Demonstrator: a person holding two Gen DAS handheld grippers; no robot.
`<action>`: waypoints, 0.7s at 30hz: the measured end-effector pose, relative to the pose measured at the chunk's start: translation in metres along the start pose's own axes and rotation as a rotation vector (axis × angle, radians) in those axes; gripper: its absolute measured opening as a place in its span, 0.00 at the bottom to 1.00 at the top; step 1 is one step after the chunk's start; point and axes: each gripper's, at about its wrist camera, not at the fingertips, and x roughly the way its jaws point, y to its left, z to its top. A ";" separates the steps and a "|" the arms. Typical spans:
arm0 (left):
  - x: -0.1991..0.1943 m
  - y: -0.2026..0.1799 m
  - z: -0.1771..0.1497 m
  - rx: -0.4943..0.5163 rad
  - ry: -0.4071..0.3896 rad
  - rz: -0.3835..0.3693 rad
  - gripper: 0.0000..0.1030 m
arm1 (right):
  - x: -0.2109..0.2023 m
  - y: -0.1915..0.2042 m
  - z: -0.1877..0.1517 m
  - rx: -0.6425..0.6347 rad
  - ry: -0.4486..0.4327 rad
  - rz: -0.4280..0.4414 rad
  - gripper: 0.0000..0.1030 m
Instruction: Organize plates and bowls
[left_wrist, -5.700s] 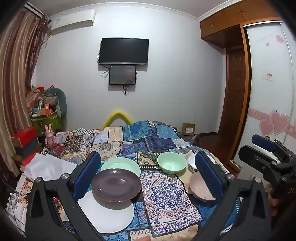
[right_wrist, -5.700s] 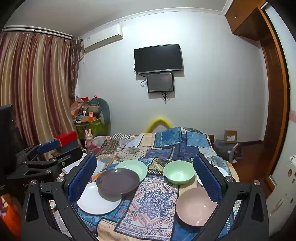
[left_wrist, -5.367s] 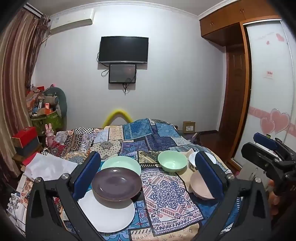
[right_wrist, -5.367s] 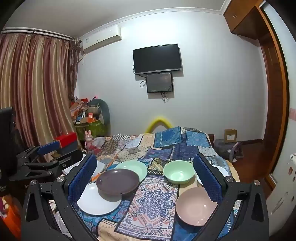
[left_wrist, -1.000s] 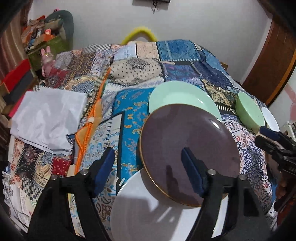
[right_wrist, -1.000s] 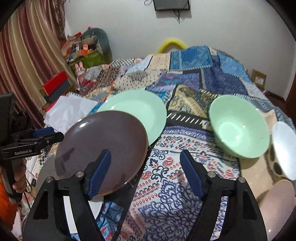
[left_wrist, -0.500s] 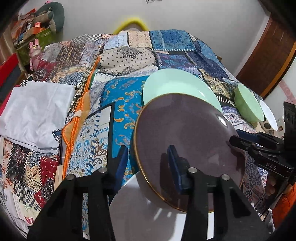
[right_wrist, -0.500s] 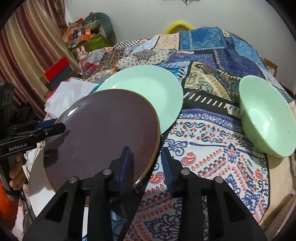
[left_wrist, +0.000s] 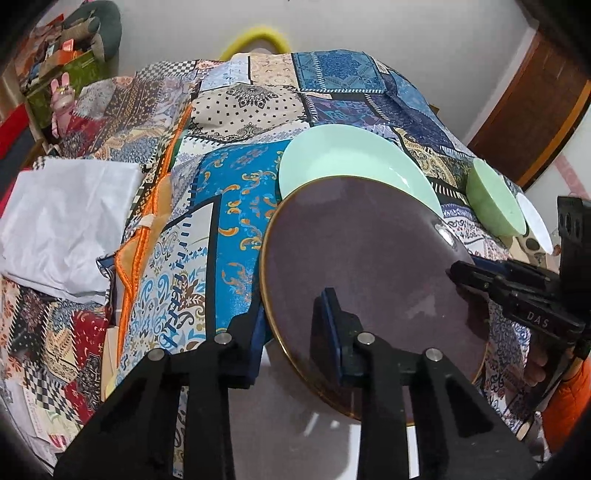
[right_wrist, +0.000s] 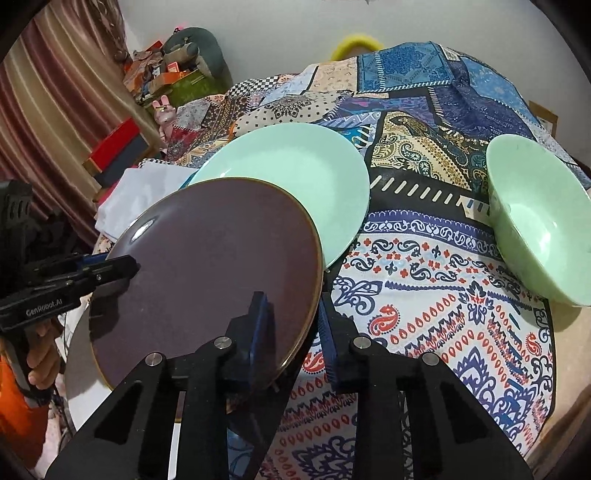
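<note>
The brown plate (left_wrist: 369, 280) is pinched at opposite rims by the left gripper (left_wrist: 295, 328) and right gripper (right_wrist: 293, 325), both clamped on it. It's held above a white plate (left_wrist: 295, 424), overlapping the green plate (right_wrist: 295, 173). The green bowl (right_wrist: 535, 218) is seen empty.

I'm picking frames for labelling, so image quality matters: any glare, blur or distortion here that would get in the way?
Left wrist view: strong fisheye bending with dark corners; a small glare spot on the brown plate near its right rim; the white plate below looks shadowed.
Right wrist view: same bending; the green bowl is stretched at the edge; the glint sits on the plate's left.
</note>
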 end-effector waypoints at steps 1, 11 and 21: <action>0.000 -0.001 0.000 0.005 0.000 0.004 0.29 | 0.000 0.001 0.000 -0.001 -0.001 -0.003 0.24; -0.005 -0.004 -0.004 -0.007 0.013 0.007 0.29 | -0.006 -0.003 -0.002 0.014 -0.014 0.002 0.24; -0.016 -0.021 -0.009 0.010 0.006 -0.001 0.28 | -0.024 -0.007 -0.009 0.036 -0.044 -0.006 0.24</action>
